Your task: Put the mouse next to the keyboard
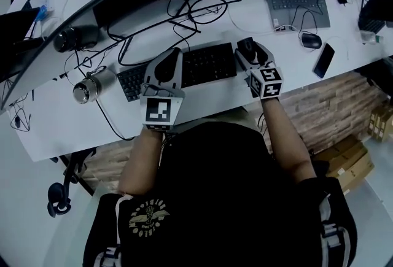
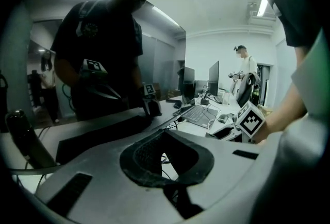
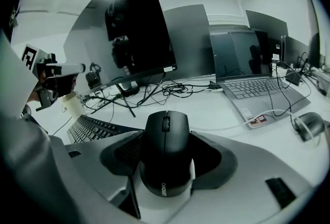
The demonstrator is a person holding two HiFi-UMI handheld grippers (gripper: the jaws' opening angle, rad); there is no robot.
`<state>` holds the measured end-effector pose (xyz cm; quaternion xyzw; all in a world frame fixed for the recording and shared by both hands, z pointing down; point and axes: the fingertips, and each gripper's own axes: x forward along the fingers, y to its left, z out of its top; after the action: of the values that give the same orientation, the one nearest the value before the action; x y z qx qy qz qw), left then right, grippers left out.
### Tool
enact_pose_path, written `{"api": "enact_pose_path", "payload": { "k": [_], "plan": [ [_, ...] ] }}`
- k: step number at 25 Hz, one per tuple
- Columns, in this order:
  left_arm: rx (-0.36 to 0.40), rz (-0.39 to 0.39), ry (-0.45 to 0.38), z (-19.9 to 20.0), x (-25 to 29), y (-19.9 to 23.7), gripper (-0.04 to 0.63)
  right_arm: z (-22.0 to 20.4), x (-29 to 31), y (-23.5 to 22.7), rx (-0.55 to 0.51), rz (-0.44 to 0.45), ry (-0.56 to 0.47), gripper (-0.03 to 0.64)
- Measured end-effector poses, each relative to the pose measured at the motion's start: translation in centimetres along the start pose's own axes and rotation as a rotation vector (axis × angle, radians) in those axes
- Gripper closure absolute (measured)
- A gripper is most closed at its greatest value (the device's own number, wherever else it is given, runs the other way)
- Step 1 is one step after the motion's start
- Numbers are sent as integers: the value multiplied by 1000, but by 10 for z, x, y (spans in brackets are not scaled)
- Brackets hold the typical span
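Left gripper fingers together, right gripper fingers clamped on mouse, both forearms forward

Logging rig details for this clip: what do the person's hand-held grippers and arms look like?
Both the left hand-held gripper and right hand-held gripper are pale grey, with black textured pads inside and a black-and-white marker cube behind. The person wears a black short-sleeved top; forearms are bare.
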<state>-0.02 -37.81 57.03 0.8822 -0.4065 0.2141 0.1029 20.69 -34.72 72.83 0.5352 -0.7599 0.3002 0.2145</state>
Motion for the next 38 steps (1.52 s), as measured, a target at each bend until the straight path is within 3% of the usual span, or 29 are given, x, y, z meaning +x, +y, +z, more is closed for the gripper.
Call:
{"api": "enact_pose_path", "payload": {
  "k": [13, 20, 27, 35, 38],
  "plan": [
    [-17, 111, -29, 2, -58, 36, 594, -27, 17, -16, -33, -149, 156, 333],
    [-9, 174, -76, 11, -115, 59, 594, -25, 13, -17, -56, -199, 165, 319],
    [-20, 213, -204, 30, -161, 83, 594, 37, -31, 13, -133, -158, -15, 316],
    [-19, 248, -389, 65, -220, 99, 594, 125, -118, 89, -183, -82, -381, 537],
    [-5, 270, -421, 73, -242, 101, 594, 151, -150, 119, -210, -59, -498, 604]
  ]
}}
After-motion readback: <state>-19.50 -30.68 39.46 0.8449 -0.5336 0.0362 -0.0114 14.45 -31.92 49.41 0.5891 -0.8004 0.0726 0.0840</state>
